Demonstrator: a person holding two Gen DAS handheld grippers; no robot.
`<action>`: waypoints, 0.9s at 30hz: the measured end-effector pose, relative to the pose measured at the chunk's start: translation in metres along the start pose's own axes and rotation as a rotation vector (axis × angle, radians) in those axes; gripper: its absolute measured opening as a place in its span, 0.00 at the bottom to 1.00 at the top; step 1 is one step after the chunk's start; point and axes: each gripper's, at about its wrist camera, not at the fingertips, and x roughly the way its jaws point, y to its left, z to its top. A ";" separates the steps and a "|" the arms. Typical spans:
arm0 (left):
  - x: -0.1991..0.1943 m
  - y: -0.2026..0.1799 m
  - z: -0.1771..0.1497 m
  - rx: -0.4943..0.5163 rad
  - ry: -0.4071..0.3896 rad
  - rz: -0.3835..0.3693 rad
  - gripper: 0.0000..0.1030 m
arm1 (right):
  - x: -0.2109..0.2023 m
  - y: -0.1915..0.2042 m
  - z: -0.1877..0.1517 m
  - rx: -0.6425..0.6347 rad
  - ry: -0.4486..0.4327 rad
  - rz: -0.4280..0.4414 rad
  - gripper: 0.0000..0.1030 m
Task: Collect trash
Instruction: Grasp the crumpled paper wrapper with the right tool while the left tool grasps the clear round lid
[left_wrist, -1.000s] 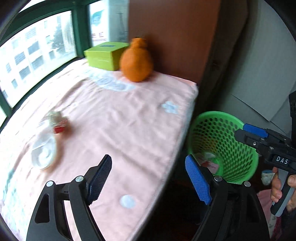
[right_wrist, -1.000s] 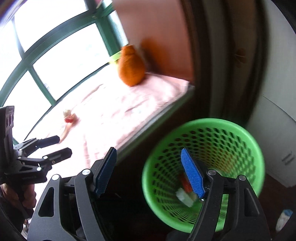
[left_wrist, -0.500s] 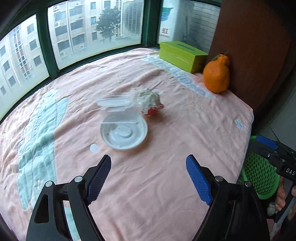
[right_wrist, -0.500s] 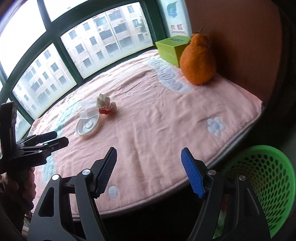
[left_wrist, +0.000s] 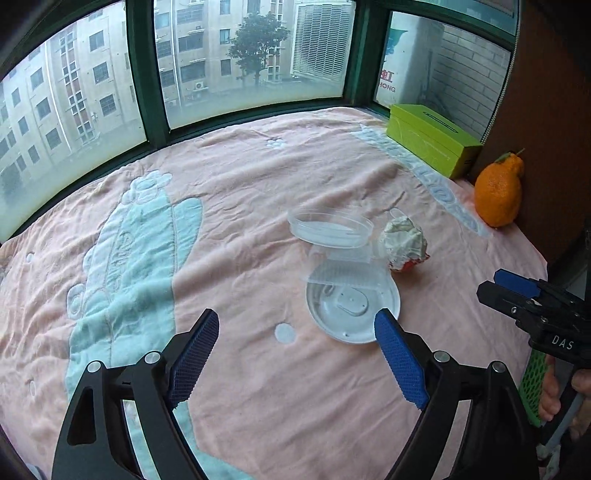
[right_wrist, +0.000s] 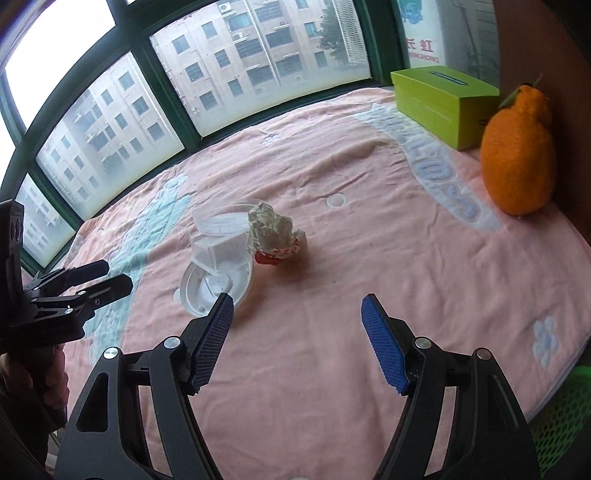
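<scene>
Looking down: I see a pink blanket (left_wrist: 332, 387) with pale blue patterns spread over a window ledge, from both wrist views.
Left gripper (left_wrist: 295, 354): my jaws are opening, nothing between the blue pads; they hang above the blanket, just short of the trash.
Right gripper (right_wrist: 297, 339): released, jaws apart and empty, over bare blanket nearer me than the trash; in the left wrist view it shows at the right edge, a hand (left_wrist: 554, 391) on its grip.
Clear plastic container (left_wrist: 334, 243): lies on the blanket with its round lid part tipped up; it overlaps the white lid below it.
White round lid (left_wrist: 351, 310): flat on the blanket, its near rim just beside my left gripper's right pad in the left wrist view.
Crumpled wrapper (right_wrist: 275, 234): whitish wad with a red-and-white part beneath, touching the clear container on its right side.
Trash overall: one cluster near the blanket's middle, well apart from the far corner.
Green tissue box (right_wrist: 443, 99): in the far right corner by the window (left_wrist: 240, 55).
Orange fruit (right_wrist: 517, 155): upright just beside the box, against the brown wall.
Green basket (right_wrist: 561, 421): only a meshed edge shows, beyond the blanket's right edge, lower than the ledge.
</scene>
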 end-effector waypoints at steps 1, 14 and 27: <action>0.001 0.004 0.004 -0.006 0.000 -0.002 0.82 | 0.007 0.002 0.003 -0.001 0.004 0.005 0.70; 0.045 0.019 0.052 -0.033 0.045 -0.047 0.90 | 0.081 0.004 0.035 0.019 0.079 0.000 0.55; 0.096 -0.017 0.074 0.114 0.102 -0.132 0.92 | 0.047 -0.020 0.028 0.056 0.021 0.013 0.41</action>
